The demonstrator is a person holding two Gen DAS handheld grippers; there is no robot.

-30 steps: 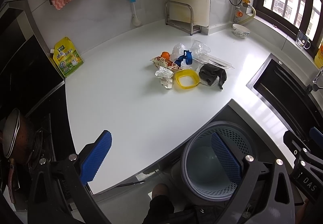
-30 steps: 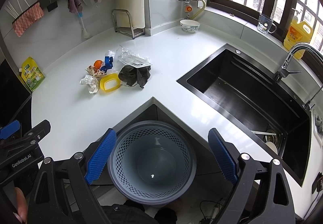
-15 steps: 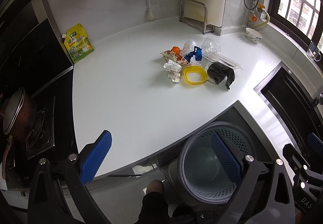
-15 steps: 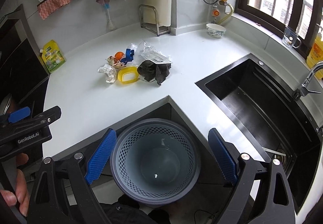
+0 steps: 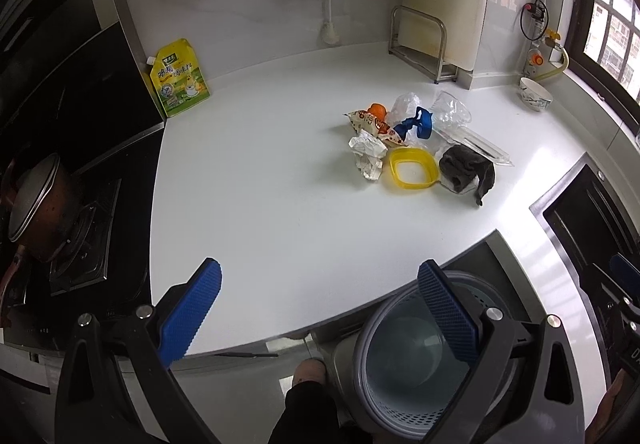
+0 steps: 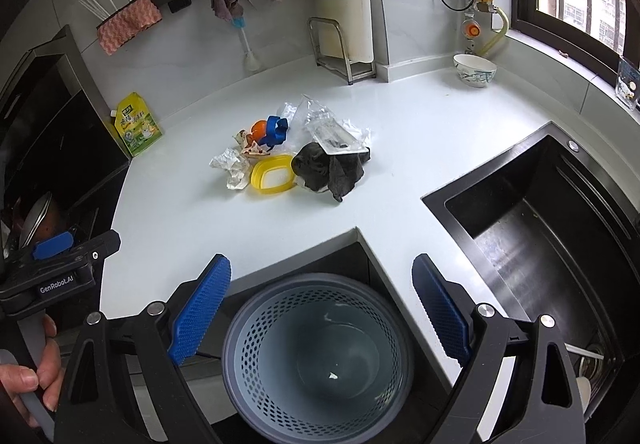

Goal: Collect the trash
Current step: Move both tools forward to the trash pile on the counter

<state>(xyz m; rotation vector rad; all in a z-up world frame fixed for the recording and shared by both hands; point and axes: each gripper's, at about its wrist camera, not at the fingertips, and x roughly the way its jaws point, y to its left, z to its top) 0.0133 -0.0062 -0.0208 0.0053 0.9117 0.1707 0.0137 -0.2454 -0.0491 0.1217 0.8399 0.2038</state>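
A pile of trash lies on the white counter [image 5: 260, 203]: a crumpled white paper [image 5: 366, 153], a yellow plastic ring [image 5: 413, 171], a dark cloth [image 5: 466, 171], a printed wrapper [image 5: 374, 125], an orange piece [image 5: 377, 110], a blue scrap [image 5: 418, 123] and clear plastic bags [image 5: 452, 115]. The pile also shows in the right wrist view, with the yellow ring [image 6: 272, 175] and dark cloth [image 6: 332, 169]. A grey perforated bin [image 6: 320, 356] stands on the floor below the counter corner. My left gripper [image 5: 320, 308] is open and empty, well short of the pile. My right gripper [image 6: 322, 308] is open and empty above the bin.
A black sink [image 6: 552, 228] lies to the right. A stove with a pot [image 5: 36, 203] is at the left. A yellow seasoning pouch [image 5: 178, 77], a metal rack [image 5: 420, 39] and a bowl [image 6: 474, 69] stand along the back wall.
Both grippers have risen and tilted toward the counter; the trash pile sits nearer the middle of both views. Both stay open and empty.
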